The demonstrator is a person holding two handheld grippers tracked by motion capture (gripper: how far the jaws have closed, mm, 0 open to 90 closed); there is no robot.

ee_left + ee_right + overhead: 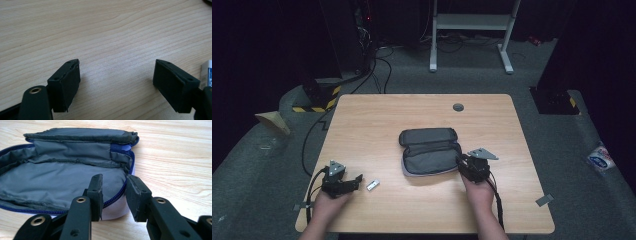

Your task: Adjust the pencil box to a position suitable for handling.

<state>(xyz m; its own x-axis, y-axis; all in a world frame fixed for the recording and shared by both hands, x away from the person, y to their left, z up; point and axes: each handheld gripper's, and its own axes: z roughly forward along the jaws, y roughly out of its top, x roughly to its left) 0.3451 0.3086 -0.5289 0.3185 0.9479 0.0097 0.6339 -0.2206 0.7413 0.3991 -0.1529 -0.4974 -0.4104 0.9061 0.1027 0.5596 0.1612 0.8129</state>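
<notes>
High view: open grey pouch point(430, 151) lies mid-table point(377, 115), lid flipped back toward the far edge. Right gripper point(471, 167) sits at the pouch's near right corner; too small here to tell contact. Left gripper point(343, 183) rests near the front left edge, well apart from the pouch, with a small white battery point(372, 184) just beside it. Room beyond the table is dark, hard to read.

Left gripper view: jaws stand wide, nothing but bare wood between them. The battery point(207, 74) is cut off at the right edge, partly behind the right-hand jaw.

Right gripper view: jaws narrow, straddling the pouch's point(57, 180) zipper rim point(120, 193). There's a gap at the pads, so no grip. The pouch's left end is cut off.
</notes>
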